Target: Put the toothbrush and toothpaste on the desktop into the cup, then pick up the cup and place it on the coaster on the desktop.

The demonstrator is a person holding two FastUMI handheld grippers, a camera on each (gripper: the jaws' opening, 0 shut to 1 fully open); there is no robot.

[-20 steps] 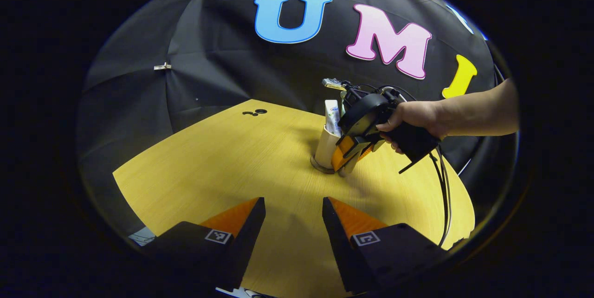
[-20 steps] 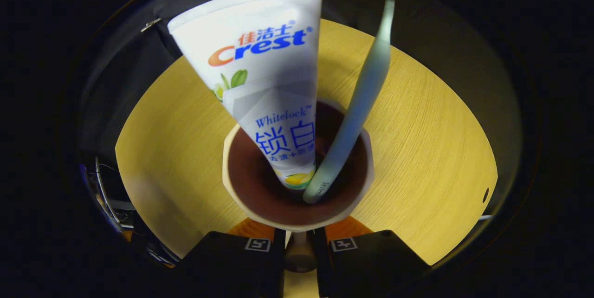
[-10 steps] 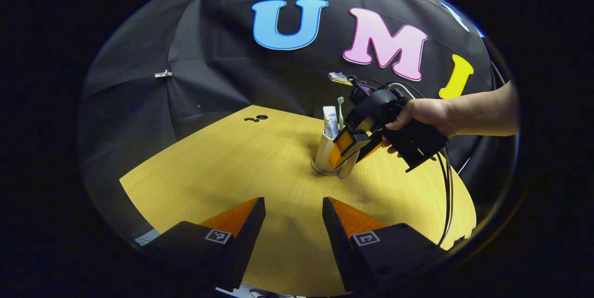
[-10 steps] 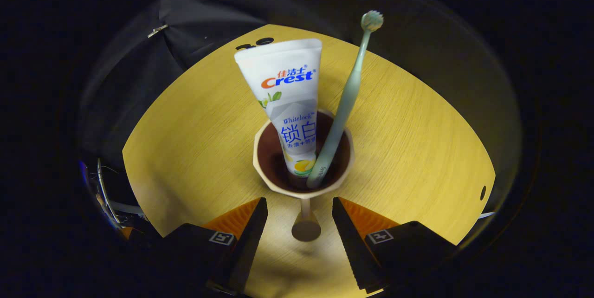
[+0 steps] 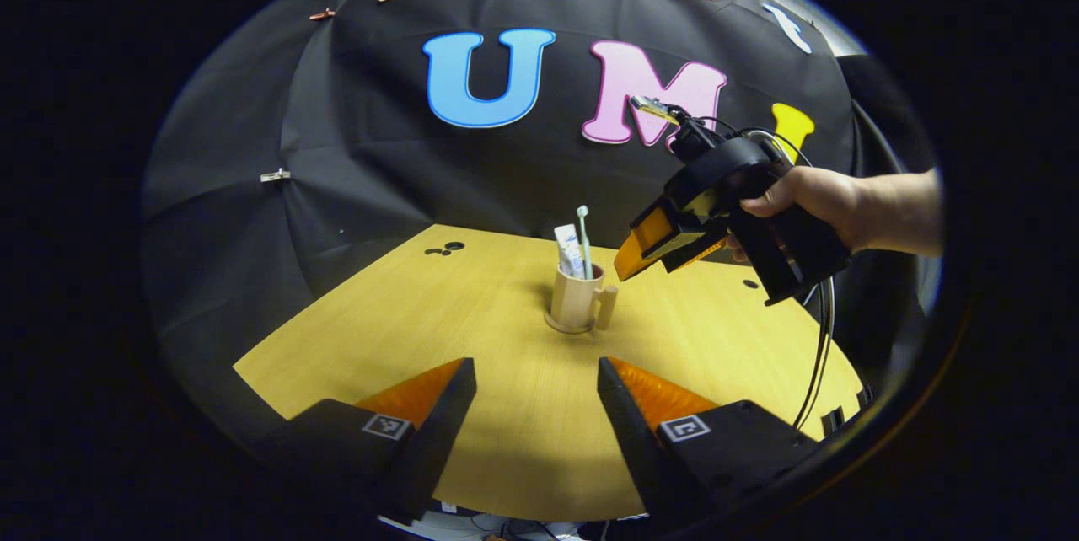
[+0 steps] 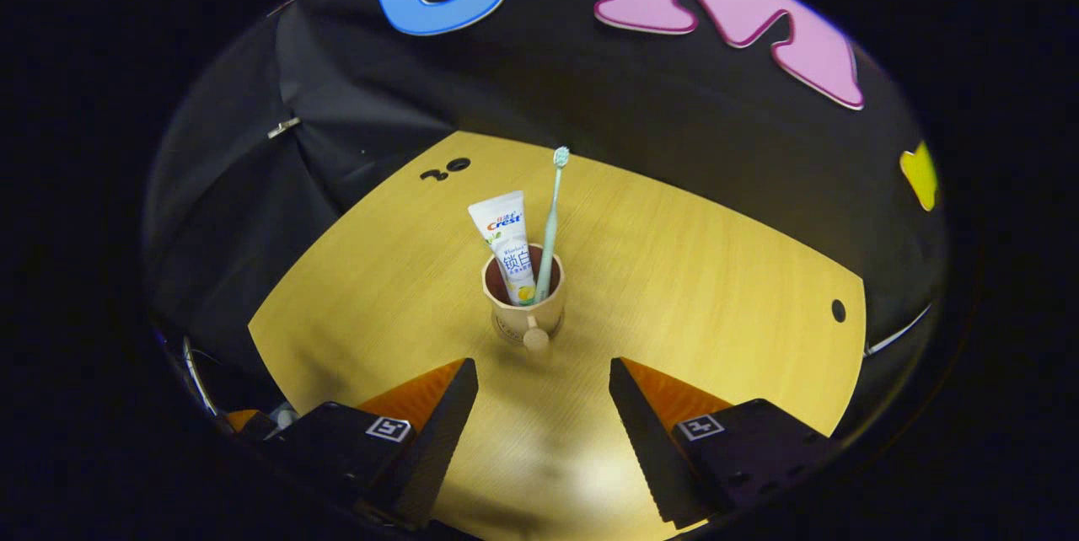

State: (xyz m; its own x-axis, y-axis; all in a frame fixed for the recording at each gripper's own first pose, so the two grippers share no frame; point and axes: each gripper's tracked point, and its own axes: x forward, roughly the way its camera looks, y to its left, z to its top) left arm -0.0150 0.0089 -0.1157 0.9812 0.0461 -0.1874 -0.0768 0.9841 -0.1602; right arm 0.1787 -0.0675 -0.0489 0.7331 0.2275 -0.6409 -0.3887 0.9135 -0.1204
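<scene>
Both fingers of the left tool [image 5: 536, 406] are seen spread apart at the bottom of the left gripper view, with nothing held between them, above the near part of the yellow tabletop [image 5: 421, 313]. Farther off, the cup [image 5: 575, 298] is seen upright at the middle of the tabletop, resting on the coaster [image 5: 563, 328], handle toward the right. The toothpaste [image 5: 568, 248] and toothbrush [image 5: 583, 236] are stood inside it. The right tool [image 5: 653, 248], held by a hand [image 5: 801, 200], is raised above and to the right of the cup, apart from it.

From the right gripper view, the right tool [image 6: 543, 408] is seen released, its fingers wide apart. The cup [image 6: 523, 298] is placed beyond them, handle toward the camera, with the toothpaste [image 6: 508, 242] and toothbrush [image 6: 550, 221] leaning inside.
</scene>
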